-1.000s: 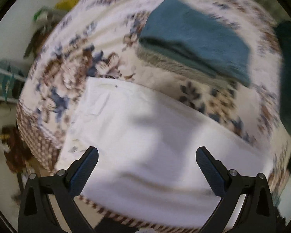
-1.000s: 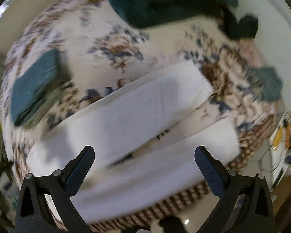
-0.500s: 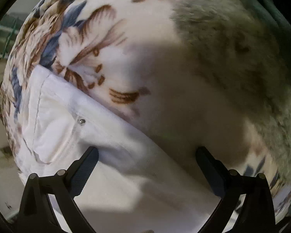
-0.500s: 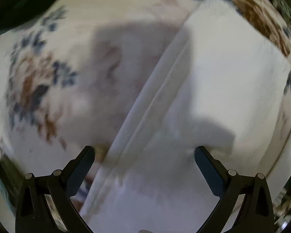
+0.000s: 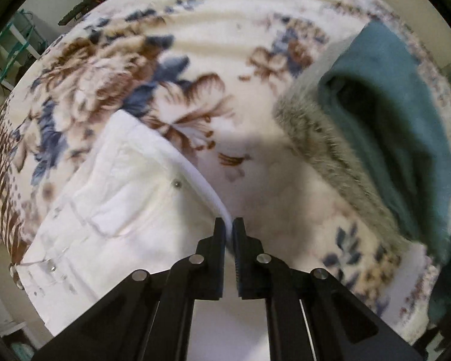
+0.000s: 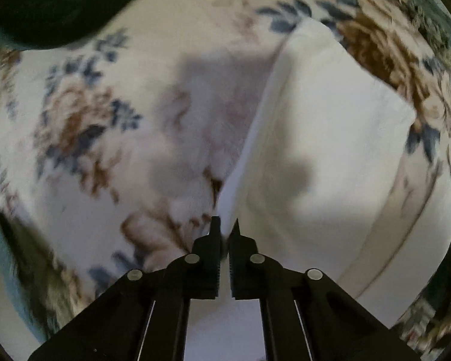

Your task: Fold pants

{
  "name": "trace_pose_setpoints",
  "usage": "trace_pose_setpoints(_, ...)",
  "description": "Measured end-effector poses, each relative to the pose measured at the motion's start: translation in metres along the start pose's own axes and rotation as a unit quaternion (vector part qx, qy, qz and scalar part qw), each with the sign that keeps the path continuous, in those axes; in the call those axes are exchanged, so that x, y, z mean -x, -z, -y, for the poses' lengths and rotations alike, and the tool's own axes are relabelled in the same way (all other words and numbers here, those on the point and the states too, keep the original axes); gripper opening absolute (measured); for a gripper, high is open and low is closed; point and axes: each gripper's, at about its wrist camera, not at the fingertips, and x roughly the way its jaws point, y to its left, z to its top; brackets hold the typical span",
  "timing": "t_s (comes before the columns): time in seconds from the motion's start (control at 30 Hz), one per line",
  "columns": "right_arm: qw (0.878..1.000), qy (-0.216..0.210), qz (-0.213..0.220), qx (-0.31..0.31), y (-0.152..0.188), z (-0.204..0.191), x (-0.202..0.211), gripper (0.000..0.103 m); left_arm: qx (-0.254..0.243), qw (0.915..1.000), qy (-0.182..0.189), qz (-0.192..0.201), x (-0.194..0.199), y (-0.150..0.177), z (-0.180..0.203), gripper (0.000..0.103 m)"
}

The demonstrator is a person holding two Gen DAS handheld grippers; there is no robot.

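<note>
White pants (image 5: pixel 111 198) lie on a floral blanket (image 5: pixel 153 69) on a bed. The left wrist view shows their waist end with a pocket and rivets. My left gripper (image 5: pixel 229 225) is shut on the pants' far edge, which lifts into a thin ridge between the fingers. In the right wrist view the white pant leg (image 6: pixel 321 156) stretches away to the upper right. My right gripper (image 6: pixel 225 227) is shut on that leg's left edge, pinching the fold where it meets the blanket (image 6: pixel 111 138).
A folded teal garment with a grey furry lining (image 5: pixel 385 120) lies on the blanket to the right of the left gripper. A dark green cloth (image 6: pixel 54 3) sits at the far left of the right wrist view. A teal rack (image 5: pixel 12 51) stands beyond the bed's edge.
Both grippers have shut from wide open onto the pants' far edge. The left view has pulled back from the blanket; the right gripper came down close to the leg.
</note>
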Motion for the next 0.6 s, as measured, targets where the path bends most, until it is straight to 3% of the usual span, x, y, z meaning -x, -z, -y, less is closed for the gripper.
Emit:
trace_pose_setpoints(0.1,0.999,-0.03,0.007,0.024,0.018,0.016,0.03,0.004,0.017,0.999,0.038,0.016,0.051,0.021,-0.025,0.003)
trace_pose_setpoints(0.17,0.998,-0.046,0.007,0.034,0.033,0.027,0.055,0.004,0.025,0.9974,0.061,0.03,0.065,0.031,-0.061,0.003)
trace_pose_setpoints(0.27,0.997,-0.062,0.007,0.05,0.053,0.074,0.091,0.004,0.032,0.995,0.075,0.057,0.088,0.054,-0.104,0.002)
trace_pose_setpoints(0.37,0.995,-0.069,0.006,0.068,0.087,0.122,0.116,0.004,0.036,0.9948,0.065,0.07,0.102,0.079,-0.15,0.002)
trace_pose_setpoints(0.5,0.994,-0.062,-0.015,0.092,0.13,0.19,0.115,0.004,0.063,0.9971,0.036,0.023,0.069,0.129,-0.204,0.002)
trace_pose_setpoints(0.6,0.993,-0.04,-0.03,0.107,0.153,0.221,0.096,0.004,0.102,0.9935,0.046,-0.02,0.043,0.152,-0.235,0.002)
